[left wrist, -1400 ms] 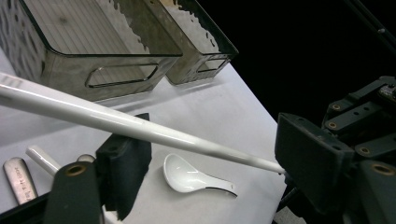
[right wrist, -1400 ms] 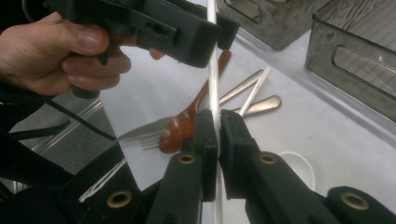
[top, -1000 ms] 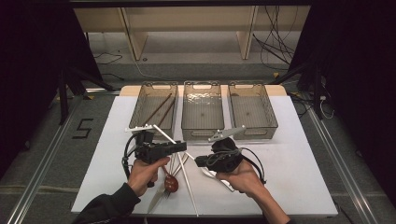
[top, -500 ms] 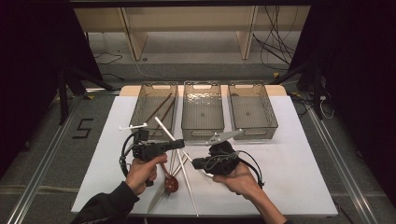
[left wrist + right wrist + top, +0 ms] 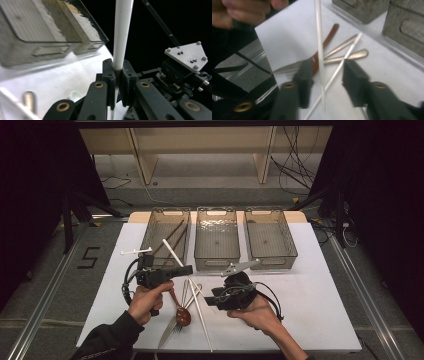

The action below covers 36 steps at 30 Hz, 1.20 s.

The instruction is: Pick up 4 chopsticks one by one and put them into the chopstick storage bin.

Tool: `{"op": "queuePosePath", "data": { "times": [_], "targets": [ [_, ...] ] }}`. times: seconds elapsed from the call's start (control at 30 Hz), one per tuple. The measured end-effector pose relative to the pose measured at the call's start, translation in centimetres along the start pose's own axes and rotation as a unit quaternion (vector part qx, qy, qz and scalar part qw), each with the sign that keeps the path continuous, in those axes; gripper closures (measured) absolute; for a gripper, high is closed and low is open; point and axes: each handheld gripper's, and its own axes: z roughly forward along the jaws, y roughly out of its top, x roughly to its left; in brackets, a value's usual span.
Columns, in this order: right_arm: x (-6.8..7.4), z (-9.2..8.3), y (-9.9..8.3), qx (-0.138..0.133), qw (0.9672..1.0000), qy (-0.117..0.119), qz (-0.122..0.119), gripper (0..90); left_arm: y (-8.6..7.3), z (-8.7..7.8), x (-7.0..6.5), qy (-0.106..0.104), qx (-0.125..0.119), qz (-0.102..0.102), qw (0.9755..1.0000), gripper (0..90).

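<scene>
**A:** So what are you holding right now?

**B:** You're pinching a white chopstick (image 5: 121, 32) in your left gripper (image 5: 186, 269), a smooth, glossy round rod. In the left gripper view the two black jaws are pressing flat on it from both sides, having just been closing, and the stick is rising straight up out of them. From the high view it's slanting up and back from the gripper toward the left bin (image 5: 165, 236).

**A:** And the right one?

**B:** Your right gripper (image 5: 214, 295) is letting go. Its jaws have just been opening, and in the right gripper view they're standing apart with the same stick running down between them, touching neither pad as far as I can tell.

**A:** What's lying underneath?

**B:** On the matte white bench (image 5: 310, 290), just below the grippers, a loose pile is sitting: a second white chopstick (image 5: 199, 315), two dull metal handles (image 5: 344, 52), and a brown glossy spoon (image 5: 181, 314) with a curved handle. Behind them, three clear ribbed plastic bins are standing side by side, and the left bin is holding thin dark sticks (image 5: 172, 237).
</scene>
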Motion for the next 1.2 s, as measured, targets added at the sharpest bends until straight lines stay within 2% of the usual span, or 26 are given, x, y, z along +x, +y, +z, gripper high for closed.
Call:
{"op": "queuePosePath", "data": {
  "times": [0.07, 0.13, 0.27, 0.47, 0.6, 0.93, 1.03, 1.13, 1.2],
  "targets": [
    [0.1, 0.1, -0.2, 0.013, 0.9998, -0.016, -0.004, 47.8, 0.6, -0.5, 0.1, 0.02, 0.004, 0.019, 0.9996, 83.6],
    [0.2, 0.2, -0.4, 0.021, 0.9993, -0.031, -0.003, 42.4, 1.2, -1.1, 0.3, 0.033, 0.002, 0.025, 0.9991, 83.6],
    [0.1, 0.2, -0.7, 0.029, 0.9987, -0.041, -0.001, 36.9, 2.6, -2.2, 0.8, 0.06, 0.006, 0.039, 0.9974, 83.6],
    [-0.1, -0.4, -1.1, 0.021, 0.9982, -0.056, 0.003, 31.3, 5.0, -3.7, 1.9, 0.085, -0.01, 0.038, 0.9956, 83.5],
    [-0.2, -0.9, -1.6, 0.018, 0.9975, -0.068, 0.004, 29.1, 6.8, -4.1, 2.4, 0.108, -0.013, 0.047, 0.993, 83.5],
    [-0.1, -1.2, -2.3, 0.023, 0.9973, -0.07, -0.001, 27.2, 11.5, -4.7, 3.7, 0.143, -0.025, 0.04, 0.9885, 83.4],
    [0.0, -1.1, -2.4, 0.024, 0.9973, -0.07, -0.003, 26.4, 12.4, -4.7, 4.1, 0.154, -0.029, 0.041, 0.9867, 83.4],
    [0.1, -1.1, -2.4, 0.024, 0.9974, -0.068, -0.005, 26.0, 13.2, -4.4, 4.6, 0.171, -0.027, 0.043, 0.984, 83.3],
    [0.1, -1.1, -2.4, 0.023, 0.9975, -0.067, -0.006, 25.7, 13.7, -4.2, 5.1, 0.176, -0.028, 0.038, 0.9832, 83.3]
  ]
}}
